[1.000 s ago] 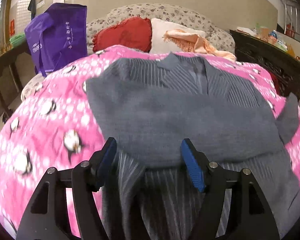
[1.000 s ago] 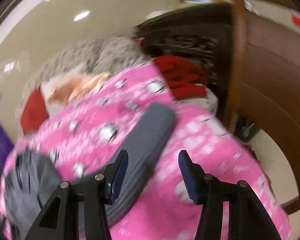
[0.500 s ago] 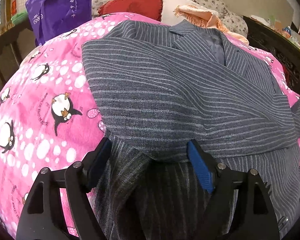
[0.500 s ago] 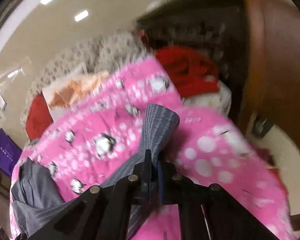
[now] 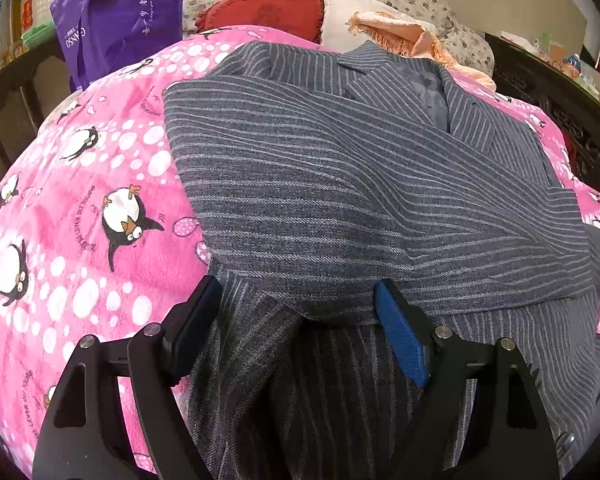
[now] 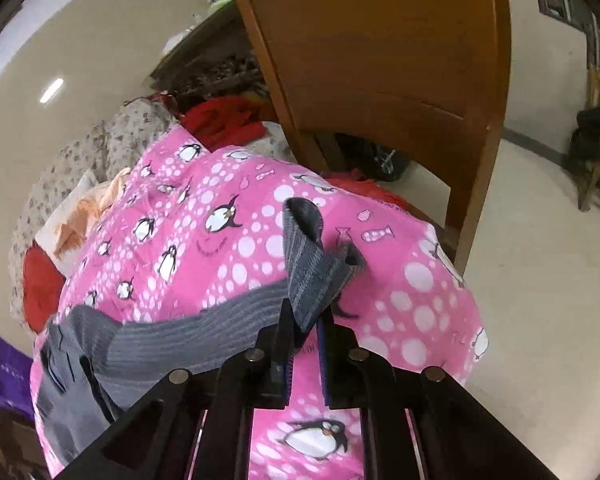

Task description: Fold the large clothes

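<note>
A grey pinstriped jacket (image 5: 340, 184) lies on a pink penguin blanket (image 5: 100, 208), one sleeve folded across its front. My left gripper (image 5: 298, 300) is open, its fingers on either side of the folded sleeve's lower edge, low over the cloth. In the right wrist view, my right gripper (image 6: 306, 320) is shut on the other sleeve's cuff (image 6: 306, 248) and holds it lifted off the blanket (image 6: 400, 280). That sleeve trails left to the jacket body (image 6: 72, 364).
A purple bag (image 5: 120, 20), a red cushion (image 5: 268, 8) and a peach cloth (image 5: 396, 36) lie at the far end. A dark carved cabinet (image 5: 560, 108) stands at right. A wooden chair (image 6: 380, 60) stands close beyond the blanket's edge, with red cloth (image 6: 224, 120) nearby.
My right gripper closed on the sleeve cuff and has lifted it off the blanket. My left gripper stayed open and moved lower over the jacket.
</note>
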Motion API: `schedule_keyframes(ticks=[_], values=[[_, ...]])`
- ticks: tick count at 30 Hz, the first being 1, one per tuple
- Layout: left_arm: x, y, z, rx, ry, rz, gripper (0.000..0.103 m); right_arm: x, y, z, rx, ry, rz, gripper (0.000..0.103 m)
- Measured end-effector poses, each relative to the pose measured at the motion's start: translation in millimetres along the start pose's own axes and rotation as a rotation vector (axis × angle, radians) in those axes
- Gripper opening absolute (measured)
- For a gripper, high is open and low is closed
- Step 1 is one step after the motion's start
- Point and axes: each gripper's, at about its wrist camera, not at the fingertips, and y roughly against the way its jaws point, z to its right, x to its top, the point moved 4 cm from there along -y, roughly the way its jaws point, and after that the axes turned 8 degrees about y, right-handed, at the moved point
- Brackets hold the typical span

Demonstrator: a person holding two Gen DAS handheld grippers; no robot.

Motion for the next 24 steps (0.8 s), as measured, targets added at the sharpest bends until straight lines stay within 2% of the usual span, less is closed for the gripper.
schedule_keyframes(ticks=[2,3,4,6,9,11,14,17,19,20,22,24], values=[[0,0,0,-0.001,0.001,0.001,0.080,2,14,1,-0.016,0.036,0.069,0.035],[0,1,0,-0.001,0.001,0.002,0.080,6,26,6,-0.026,0.032,0.125,0.051],[0,1,0,-0.002,0.002,0.004,0.080,8,35,10,-0.026,0.032,0.161,0.057],[-1,1,0,-0.002,0.001,0.003,0.080,15,49,17,-0.038,0.058,0.219,0.058],[-1,1,0,-0.003,0.001,0.004,0.080,20,53,21,0.020,0.139,0.249,0.057],[-1,1,0,-0.003,0.001,0.003,0.080,20,41,22,0.059,0.250,0.231,0.057],[0,1,0,-0.003,-0.001,0.001,0.080,9,9,31,0.146,0.333,0.126,0.057],[0,2,0,0.001,-0.004,0.003,0.080,-10,-19,39,0.166,0.404,0.023,0.053],[1,3,0,0.002,-0.006,-0.002,0.080,-16,-25,38,0.210,0.413,0.008,0.033],[5,6,-1,-0.002,-0.001,0.003,0.080,-17,-25,35,0.233,0.423,0.008,0.029],[16,17,-4,-0.014,0.016,0.022,0.080,-14,-21,31,0.213,0.434,0.031,0.013],[32,36,-11,-0.008,0.048,0.055,0.080,-8,-13,29,0.229,0.413,0.045,0.009]])
